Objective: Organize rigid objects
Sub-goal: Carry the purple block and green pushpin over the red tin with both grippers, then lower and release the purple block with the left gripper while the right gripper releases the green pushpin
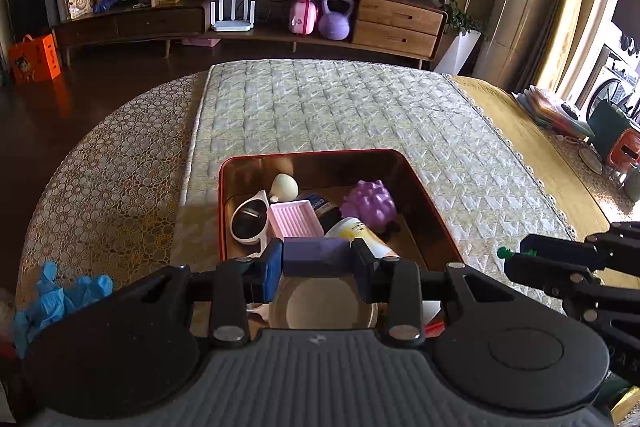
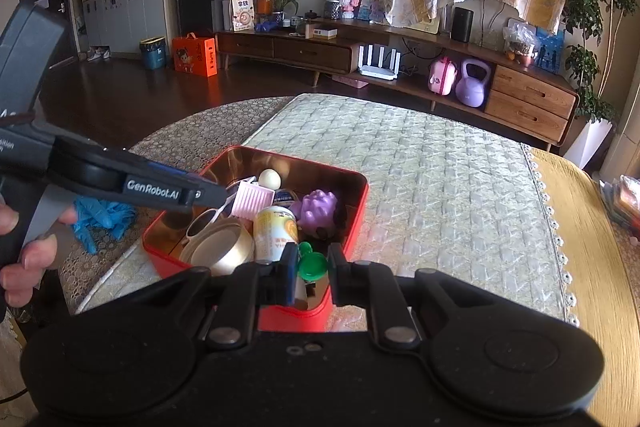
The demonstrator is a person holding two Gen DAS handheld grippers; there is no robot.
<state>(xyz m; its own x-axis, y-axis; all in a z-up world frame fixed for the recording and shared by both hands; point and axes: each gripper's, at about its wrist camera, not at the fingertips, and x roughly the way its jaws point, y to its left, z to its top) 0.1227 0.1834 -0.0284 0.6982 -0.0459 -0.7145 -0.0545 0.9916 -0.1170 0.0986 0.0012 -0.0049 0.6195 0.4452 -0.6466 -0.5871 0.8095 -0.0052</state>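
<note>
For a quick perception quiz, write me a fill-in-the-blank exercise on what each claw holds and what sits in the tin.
1. The left claw is shut on a ____ rectangular block.
2. The right claw grips a small toy coloured ____.
3. The tin holding the objects is ____ outside.
4. The white-framed item in the tin is a pair of ____.

Missing words: purple; green; red; sunglasses

round table (image 2: pixel 192 131) with bubble-pattern cloth, quilted pad (image 1: pixel 340 107) across it, red tin (image 2: pixel 352 223) on the pad, blue gloves (image 1: pixel 60 297) on the cloth
</note>
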